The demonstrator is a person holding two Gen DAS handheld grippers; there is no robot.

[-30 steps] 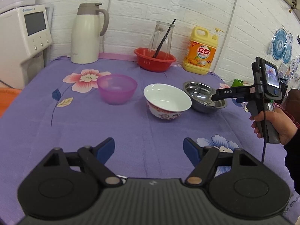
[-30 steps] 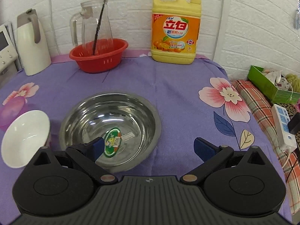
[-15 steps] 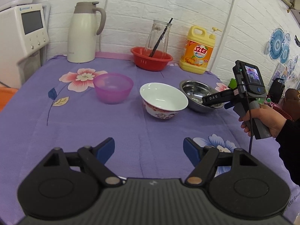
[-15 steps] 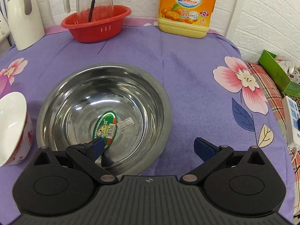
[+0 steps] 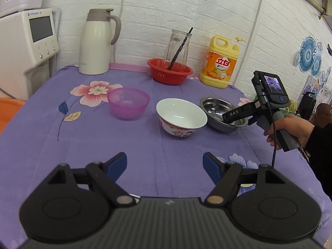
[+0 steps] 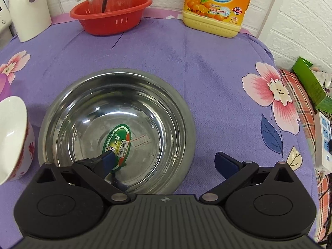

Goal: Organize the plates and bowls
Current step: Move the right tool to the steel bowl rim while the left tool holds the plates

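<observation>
Three bowls stand in a row on the purple cloth: a purple plastic bowl (image 5: 128,102), a white china bowl (image 5: 181,116) with a red pattern, and a steel bowl (image 5: 220,112). In the right wrist view the steel bowl (image 6: 161,103) fills the middle, with a green sticker inside. My right gripper (image 6: 166,161) is open; its left finger is inside the bowl and its right finger is outside the near right rim. It also shows in the left wrist view (image 5: 238,117). My left gripper (image 5: 165,165) is open and empty, above the cloth in front of the white bowl.
At the back stand a white thermos jug (image 5: 96,41), a red basket (image 5: 169,70) holding a glass pitcher, and a yellow detergent bottle (image 5: 221,63). A white appliance (image 5: 27,43) is at the left. A green box (image 6: 311,83) and power strip (image 6: 323,141) lie off the table's right.
My right gripper has come down and forward onto the steel bowl, so its left finger is now inside the rim. My left gripper has drawn back slightly.
</observation>
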